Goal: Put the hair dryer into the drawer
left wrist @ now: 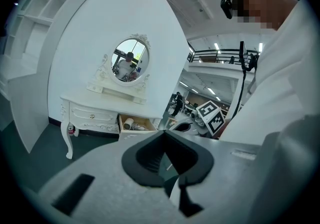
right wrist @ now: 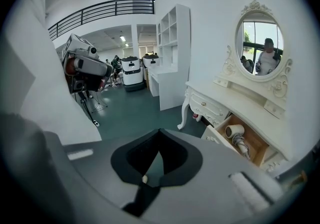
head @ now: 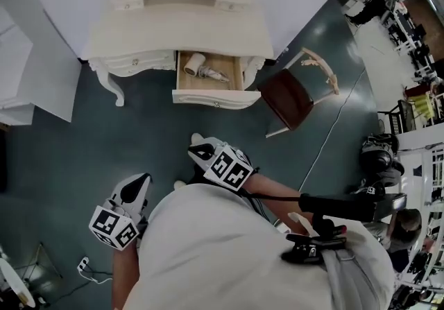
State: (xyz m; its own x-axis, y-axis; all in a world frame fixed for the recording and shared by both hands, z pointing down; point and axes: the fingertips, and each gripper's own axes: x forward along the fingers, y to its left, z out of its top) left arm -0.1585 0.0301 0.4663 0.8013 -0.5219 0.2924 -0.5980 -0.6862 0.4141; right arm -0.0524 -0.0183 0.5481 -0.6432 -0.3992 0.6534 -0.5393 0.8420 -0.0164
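The white hair dryer (head: 196, 65) lies with its cord inside the open wooden drawer (head: 182, 74) of the cream dressing table (head: 180, 17). It also shows in the left gripper view as the hair dryer (left wrist: 128, 124) and in the right gripper view as the hair dryer (right wrist: 234, 132). Both grippers hang well back from the table, close to the person's body. My left gripper (head: 141, 179) is shut with nothing in it. The right gripper (head: 198, 142) is shut and empty too, pointing toward the drawer (right wrist: 256, 145).
A wooden chair with a dark red seat (head: 291, 97) stands right of the drawer. An oval mirror (right wrist: 259, 42) tops the table. White shelving (right wrist: 172, 52) stands to its left. A camera tripod (right wrist: 85, 75) and power strip (head: 83, 265) sit on the dark green floor.
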